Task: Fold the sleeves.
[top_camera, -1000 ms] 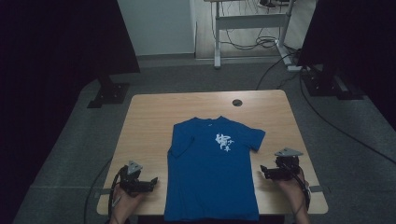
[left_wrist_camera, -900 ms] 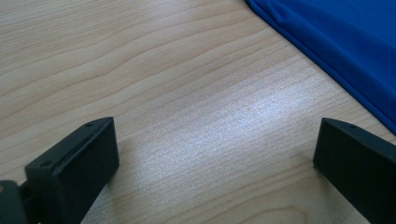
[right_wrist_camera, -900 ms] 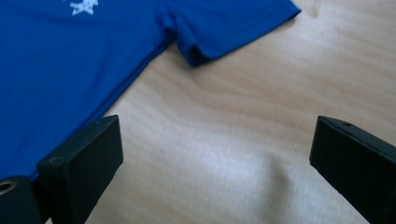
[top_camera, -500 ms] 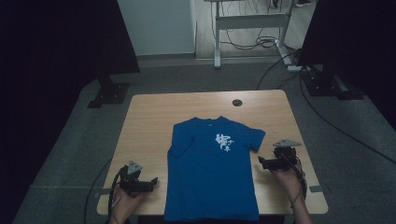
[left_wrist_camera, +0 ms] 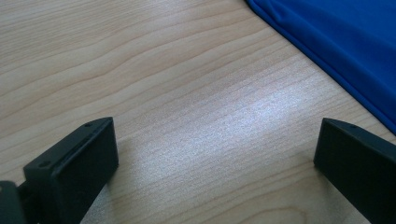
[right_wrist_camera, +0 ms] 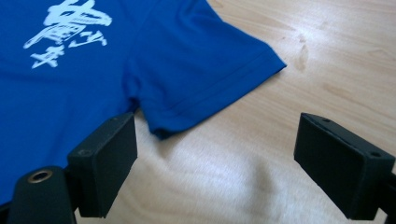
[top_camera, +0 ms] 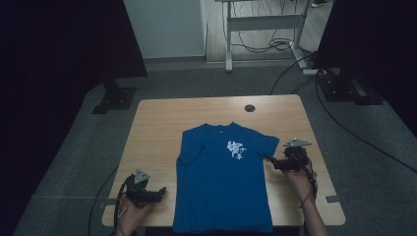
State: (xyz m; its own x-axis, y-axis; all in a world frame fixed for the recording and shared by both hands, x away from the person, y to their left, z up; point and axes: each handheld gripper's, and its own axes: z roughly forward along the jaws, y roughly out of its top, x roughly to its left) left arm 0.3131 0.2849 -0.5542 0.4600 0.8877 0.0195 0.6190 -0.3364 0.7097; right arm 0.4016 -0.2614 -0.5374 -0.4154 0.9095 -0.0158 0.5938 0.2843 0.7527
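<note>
While one blue T-shirt (top_camera: 223, 182) lies flat on the wooden table (top_camera: 157, 128), two hand-held grippers sit at its sides, one in each of the person's hands. The left gripper (top_camera: 162, 191) rests on the near left part of the table, the shirt's side edge just off its jaw tips; in the left gripper view its two black jaws stand wide apart over bare wood with nothing between them, and the shirt (left_wrist_camera: 336, 42) shows ahead and to one side as a blue strip cut off by the frame. The right gripper (top_camera: 273, 162) lies just beside the shirt's right sleeve, jaws pointing at the cloth. Its jaws have just been closing a little, yet in the right gripper view they are still wide apart and grip nothing: the sleeve (right_wrist_camera: 205, 70) lies ahead of them, its hem corner just in front of one jaw, and wood fills the gap.

One white print (top_camera: 236, 150) sits on the shirt's chest; its characters are too small to read from above and partly cut off in the right gripper view. One dark round hole (top_camera: 250, 107) marks the table well beyond the shirt's collar. The shirt's lower hem reaches the near table edge and the bottom of the high view, so its exact end is hard to make out. Both forearms are cut off there too.
</note>
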